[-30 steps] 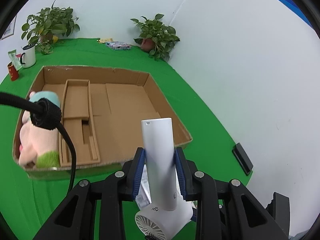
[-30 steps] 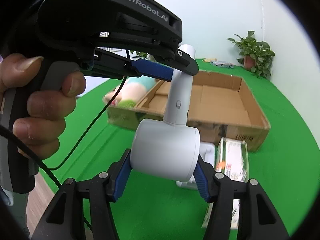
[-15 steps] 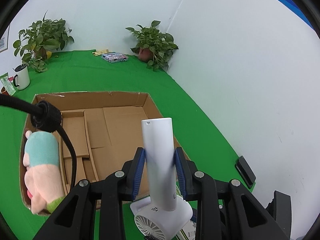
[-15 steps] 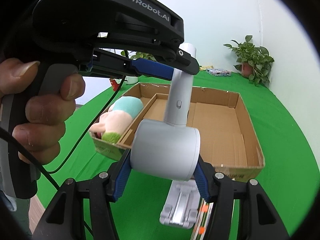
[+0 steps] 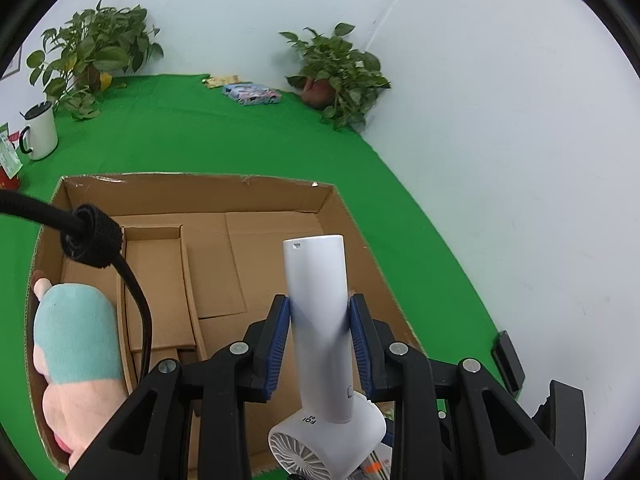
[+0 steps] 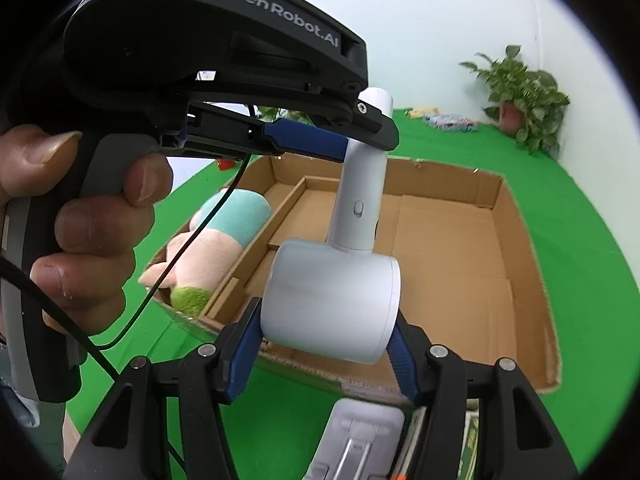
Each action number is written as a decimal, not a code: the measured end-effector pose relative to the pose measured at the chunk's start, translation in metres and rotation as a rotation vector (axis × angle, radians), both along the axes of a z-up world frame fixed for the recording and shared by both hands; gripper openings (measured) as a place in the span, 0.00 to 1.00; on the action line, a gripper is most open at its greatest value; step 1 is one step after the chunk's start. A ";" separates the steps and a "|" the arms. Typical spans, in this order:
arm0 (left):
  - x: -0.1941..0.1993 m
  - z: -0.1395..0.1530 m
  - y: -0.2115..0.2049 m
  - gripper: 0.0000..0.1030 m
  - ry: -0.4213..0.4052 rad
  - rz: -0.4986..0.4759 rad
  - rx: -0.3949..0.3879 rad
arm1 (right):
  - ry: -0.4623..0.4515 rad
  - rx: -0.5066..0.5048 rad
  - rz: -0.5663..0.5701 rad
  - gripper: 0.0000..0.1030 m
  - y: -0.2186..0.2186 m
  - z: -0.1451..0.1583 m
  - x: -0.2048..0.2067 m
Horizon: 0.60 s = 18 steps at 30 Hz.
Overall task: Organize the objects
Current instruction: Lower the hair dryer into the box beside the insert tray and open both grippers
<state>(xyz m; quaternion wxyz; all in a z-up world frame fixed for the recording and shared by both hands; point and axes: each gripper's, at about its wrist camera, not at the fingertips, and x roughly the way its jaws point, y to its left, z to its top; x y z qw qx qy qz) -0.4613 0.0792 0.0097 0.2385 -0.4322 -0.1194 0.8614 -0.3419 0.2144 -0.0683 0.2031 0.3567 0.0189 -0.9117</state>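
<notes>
Two hand-held grippers hold one white fan [image 5: 318, 320]: the left hand-held gripper [image 5: 319, 338] squeezes its handle, the right hand-held gripper [image 6: 324, 346] squeezes its round head. One cardboard box [image 5: 248, 190] sits on the green table [image 5: 200, 140], with one soft toy [image 5: 76, 344] at 9 o'clock inside and two plants [image 5: 340, 76] behind.

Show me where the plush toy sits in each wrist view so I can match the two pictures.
Left wrist view: the plush toy lies at the lower left, in the narrow left compartment of the cardboard box, partly behind a black cable.
Right wrist view: the plush toy is left of centre, in that same side compartment, behind the left gripper's cable.
Shared landmark: the white handheld fan, held by both grippers over the box.
</notes>
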 end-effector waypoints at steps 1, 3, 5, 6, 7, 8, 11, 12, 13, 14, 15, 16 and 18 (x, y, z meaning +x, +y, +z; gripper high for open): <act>-0.009 -0.007 -0.001 0.27 -0.018 0.009 -0.003 | -0.015 -0.004 0.007 0.55 0.000 -0.003 -0.006; -0.024 -0.021 -0.003 0.27 -0.050 0.023 -0.006 | -0.052 -0.013 0.026 0.55 -0.001 -0.010 -0.018; -0.038 -0.035 -0.005 0.27 -0.085 0.033 -0.008 | -0.089 -0.019 0.039 0.55 -0.001 -0.018 -0.030; -0.045 -0.044 -0.006 0.27 -0.104 0.035 -0.014 | -0.106 -0.027 0.043 0.55 -0.001 -0.021 -0.035; -0.052 -0.052 -0.005 0.27 -0.124 0.035 -0.023 | -0.127 -0.035 0.045 0.55 0.000 -0.024 -0.040; -0.057 -0.058 -0.005 0.27 -0.135 0.035 -0.029 | -0.148 -0.041 0.047 0.56 0.000 -0.028 -0.044; -0.072 -0.082 -0.001 0.27 -0.183 0.035 -0.055 | -0.219 -0.061 0.051 0.56 0.001 -0.041 -0.055; -0.076 -0.089 0.000 0.27 -0.195 0.036 -0.066 | -0.237 -0.068 0.052 0.56 0.002 -0.045 -0.056; -0.079 -0.094 0.001 0.27 -0.204 0.035 -0.075 | -0.256 -0.077 0.054 0.56 0.003 -0.048 -0.059; -0.082 -0.100 0.003 0.27 -0.215 0.036 -0.085 | -0.282 -0.089 0.057 0.56 0.004 -0.052 -0.061; -0.084 -0.104 0.004 0.28 -0.221 0.035 -0.091 | -0.296 -0.094 0.059 0.56 0.005 -0.054 -0.063; -0.085 -0.108 0.005 0.28 -0.227 0.035 -0.097 | -0.312 -0.097 0.061 0.56 0.006 -0.057 -0.064; -0.086 -0.116 0.007 0.28 -0.243 0.034 -0.113 | -0.343 -0.099 0.067 0.56 0.006 -0.061 -0.065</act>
